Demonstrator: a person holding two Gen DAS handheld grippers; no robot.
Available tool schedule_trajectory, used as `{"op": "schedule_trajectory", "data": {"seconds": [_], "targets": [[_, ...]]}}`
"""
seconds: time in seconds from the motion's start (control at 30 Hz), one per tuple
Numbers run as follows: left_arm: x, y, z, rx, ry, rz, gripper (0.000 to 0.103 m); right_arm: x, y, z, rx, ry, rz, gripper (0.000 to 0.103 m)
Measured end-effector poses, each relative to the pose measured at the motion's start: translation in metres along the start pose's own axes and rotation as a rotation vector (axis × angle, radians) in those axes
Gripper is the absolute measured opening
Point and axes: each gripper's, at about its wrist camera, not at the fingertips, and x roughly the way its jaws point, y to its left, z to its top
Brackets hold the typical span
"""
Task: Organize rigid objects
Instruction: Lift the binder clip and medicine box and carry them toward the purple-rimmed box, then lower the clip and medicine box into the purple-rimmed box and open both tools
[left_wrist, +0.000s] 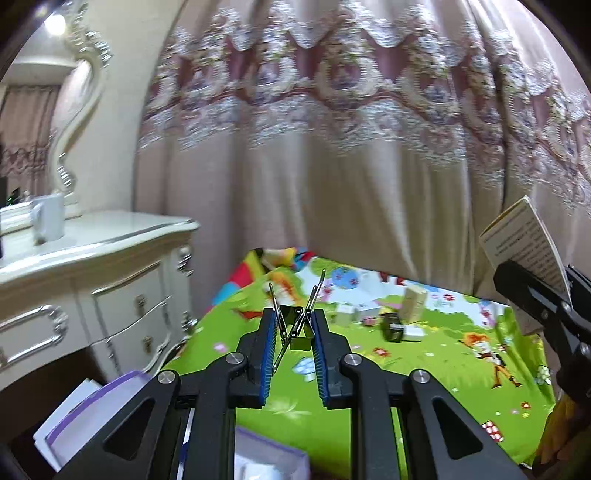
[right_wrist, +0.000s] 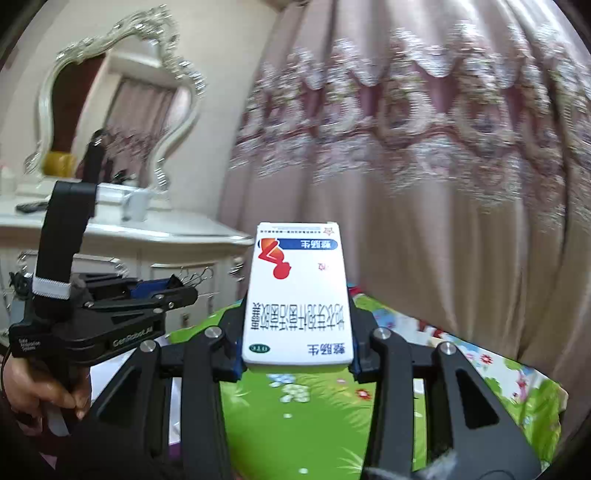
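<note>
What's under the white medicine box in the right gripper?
Below the white medicine box with red and blue print, held aloft in the right gripper, lies the green cartoon-print play mat. The mat directly behind the box is covered; no other item shows there.

Ahead of me hangs a beige curtain (left_wrist: 332, 184) with a lace-patterned band. To my left stands a cream dresser (left_wrist: 92, 258) with silver trim, carrying an ornate mirror (right_wrist: 118, 103) and a white mug (left_wrist: 48, 218). Below lies a bright cartoon-print mat (left_wrist: 424, 350).
</note>
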Motion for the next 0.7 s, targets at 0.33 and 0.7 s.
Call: {"op": "schedule_trajectory", "data": {"seconds": [0.33,0.7], "targets": [[-0.007,0.074,-0.033,-0.106,0.077,0.159,0.020,0.033,0.081,-0.007,-0.143,0.057,0.223,0.044],[-0.008,0.127,-0.076,-0.189,0.192,0.276,0.020,0.064,0.147,-0.032,-0.259,0.186,0.421,0.044]]}}
